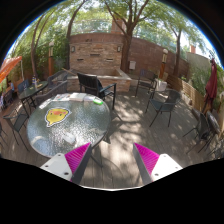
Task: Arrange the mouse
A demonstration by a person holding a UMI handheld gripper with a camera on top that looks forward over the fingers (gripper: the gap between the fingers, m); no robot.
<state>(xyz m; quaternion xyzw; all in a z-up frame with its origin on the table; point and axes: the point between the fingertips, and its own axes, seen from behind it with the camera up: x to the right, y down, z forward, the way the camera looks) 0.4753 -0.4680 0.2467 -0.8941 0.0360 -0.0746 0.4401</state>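
Observation:
My gripper (113, 160) is open, with nothing between its two pink-padded fingers (79, 157); only bare patio floor shows in the gap. A round glass table (90, 125) stands ahead and to the left of the fingers. On it lies a yellow mat (57, 116) with a small dark object on it, too small to tell what it is. No mouse can be made out for certain.
Black metal chairs stand around: one (95, 88) behind the table, others to the right (165, 100) and far right (205, 128). A brick wall (100, 50) and trees close the back. Open patio floor (135, 125) lies ahead to the right of the table.

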